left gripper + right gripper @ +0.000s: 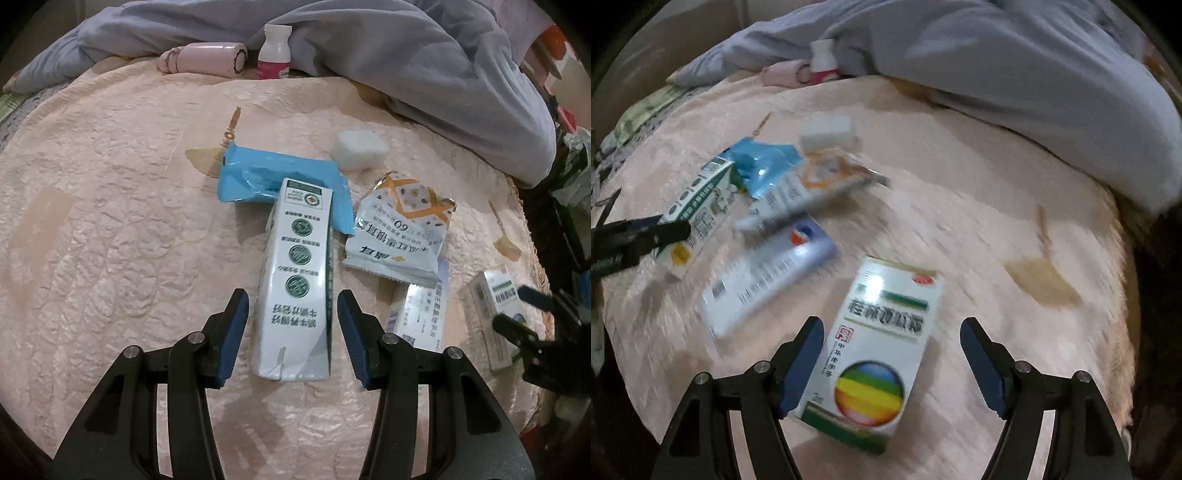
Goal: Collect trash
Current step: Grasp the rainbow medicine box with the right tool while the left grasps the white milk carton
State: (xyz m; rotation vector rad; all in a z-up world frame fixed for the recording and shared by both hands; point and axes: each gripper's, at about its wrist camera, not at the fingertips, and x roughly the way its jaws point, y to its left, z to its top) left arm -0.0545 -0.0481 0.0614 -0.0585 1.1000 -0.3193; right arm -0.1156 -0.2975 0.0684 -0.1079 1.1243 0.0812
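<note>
Spread left gripper straddles milk carton, lying lengthwise, top pointing away.

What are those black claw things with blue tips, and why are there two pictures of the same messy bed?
They are tongs a person holds, one per hand, each carrying a camera, so each picture looks along one pair. The left tongs straddle a tall white carton on the pink bedspread, pads not yet squeezing. The right tongs stand open around a medicine box; that picture is blurred. Also lying there: a blue wrapper, a snack bag, a white block. Nothing is held yet.
</note>
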